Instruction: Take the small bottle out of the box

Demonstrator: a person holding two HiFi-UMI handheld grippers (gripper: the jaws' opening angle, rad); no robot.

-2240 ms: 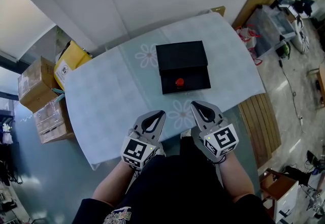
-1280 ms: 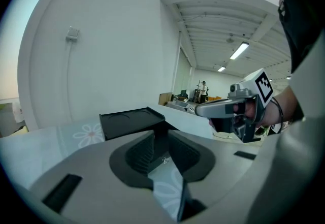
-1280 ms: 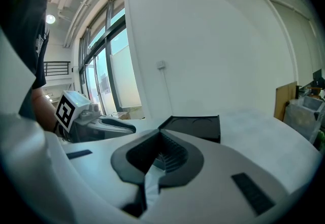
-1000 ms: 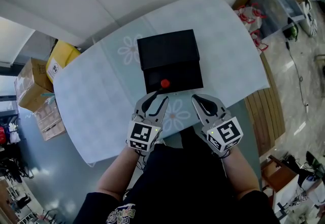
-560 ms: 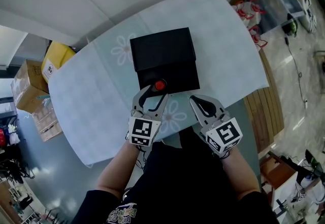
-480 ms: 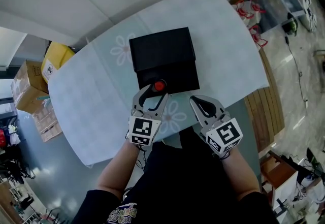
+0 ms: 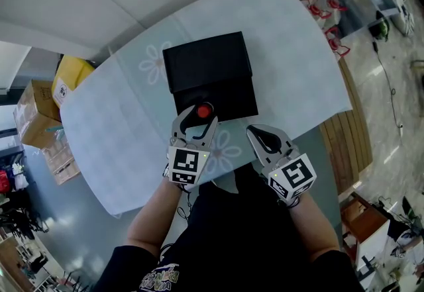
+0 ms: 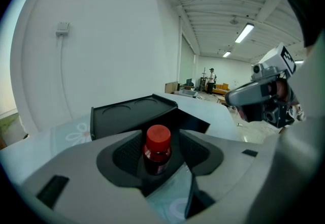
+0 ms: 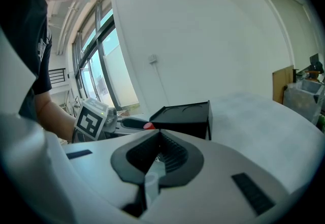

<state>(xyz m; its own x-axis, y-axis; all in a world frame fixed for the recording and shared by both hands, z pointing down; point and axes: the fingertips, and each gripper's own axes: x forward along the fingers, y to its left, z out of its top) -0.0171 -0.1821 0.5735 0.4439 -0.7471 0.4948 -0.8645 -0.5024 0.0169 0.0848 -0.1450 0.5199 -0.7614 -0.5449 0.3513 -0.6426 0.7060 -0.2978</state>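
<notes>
I read the box [image 7: 207, 65] as smooth matt black; card or plastic, I cannot tell which. The small bottle [image 8: 157, 156] has a glossy, dark red body and a smooth red plastic cap [image 8: 158, 137]. The left tongs [image 8: 158, 142] are smooth matt grey plastic; their pads [image 8: 127, 156] are black, finely ribbed and rubber-like. The marker cube [image 7: 186, 165] carries flat black-and-white print. The surface [image 7: 285, 39] wears a pale, smooth covering with a faint check and flower print, low in sheen. Off its left edge I see brown cardboard cartons [image 7: 30, 108]; off its right edge, bare wooden slats [image 7: 341, 151] and a glossy floor [image 7: 391, 85].
</notes>
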